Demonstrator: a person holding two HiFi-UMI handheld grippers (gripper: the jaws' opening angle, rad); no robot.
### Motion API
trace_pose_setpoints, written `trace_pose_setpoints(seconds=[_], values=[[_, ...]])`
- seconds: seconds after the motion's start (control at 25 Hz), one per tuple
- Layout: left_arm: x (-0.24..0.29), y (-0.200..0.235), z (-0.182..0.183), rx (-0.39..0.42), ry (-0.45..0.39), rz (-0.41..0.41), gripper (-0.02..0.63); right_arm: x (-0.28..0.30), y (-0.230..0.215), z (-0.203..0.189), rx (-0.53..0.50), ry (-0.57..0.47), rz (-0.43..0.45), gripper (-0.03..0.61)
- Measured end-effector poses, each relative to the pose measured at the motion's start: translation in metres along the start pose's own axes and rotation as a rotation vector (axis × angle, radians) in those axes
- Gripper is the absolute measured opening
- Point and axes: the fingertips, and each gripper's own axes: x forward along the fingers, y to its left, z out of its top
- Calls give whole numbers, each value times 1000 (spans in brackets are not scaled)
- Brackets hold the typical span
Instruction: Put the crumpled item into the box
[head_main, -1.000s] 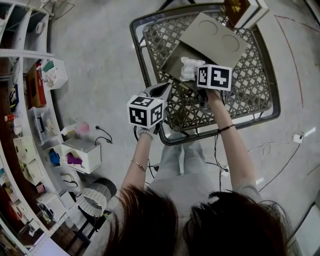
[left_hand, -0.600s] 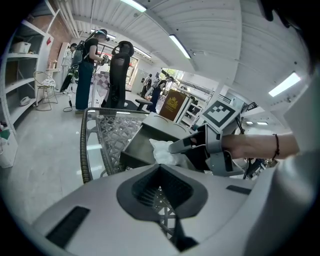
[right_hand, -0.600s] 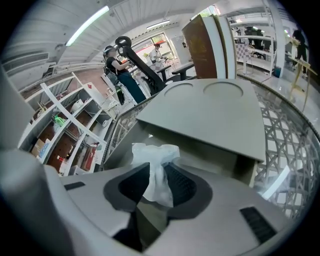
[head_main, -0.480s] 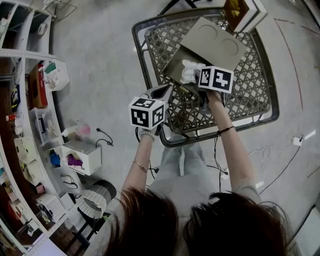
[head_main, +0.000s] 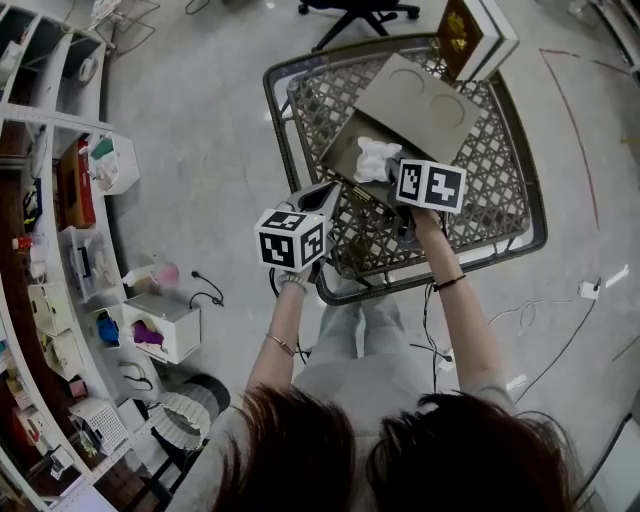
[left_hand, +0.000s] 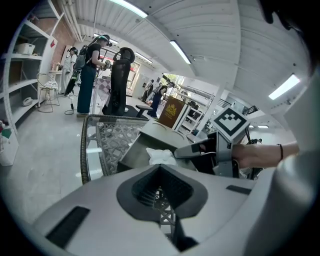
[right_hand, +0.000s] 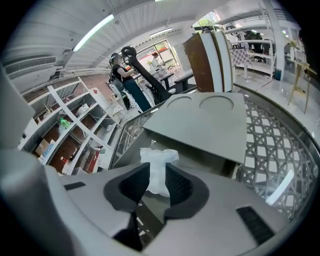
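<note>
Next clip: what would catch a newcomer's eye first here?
The white crumpled item lying in the open grey box on the lattice table, at the upper centre of the head view. Just short of it hangs the right gripper, whose jaws have just been opening; the item shows through their gap, not gripped.

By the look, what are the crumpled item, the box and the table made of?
Crumpled item: white, matte, soft creases, likely tissue or thin paper.
Box: flat grey matte panels, two circles pressed in the lid, probably cardboard.
Table: woven lattice, rattan or plastic; glare hints at glass over it.
</note>
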Motion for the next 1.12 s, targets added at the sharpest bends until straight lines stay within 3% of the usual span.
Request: trace_pose_setpoints(seconds=[0.16, 0.36, 1.12], values=[[-5, -4, 9, -5, -22, 0, 17, -10, 5, 1, -10, -3, 37, 55], [-12, -11, 18, -10, -44, -8, 17, -22, 12, -1, -31, -2, 74, 31], [-49, -35, 57, 5, -135, -36, 17, -88, 66, 18, -161, -93, 260, 21]])
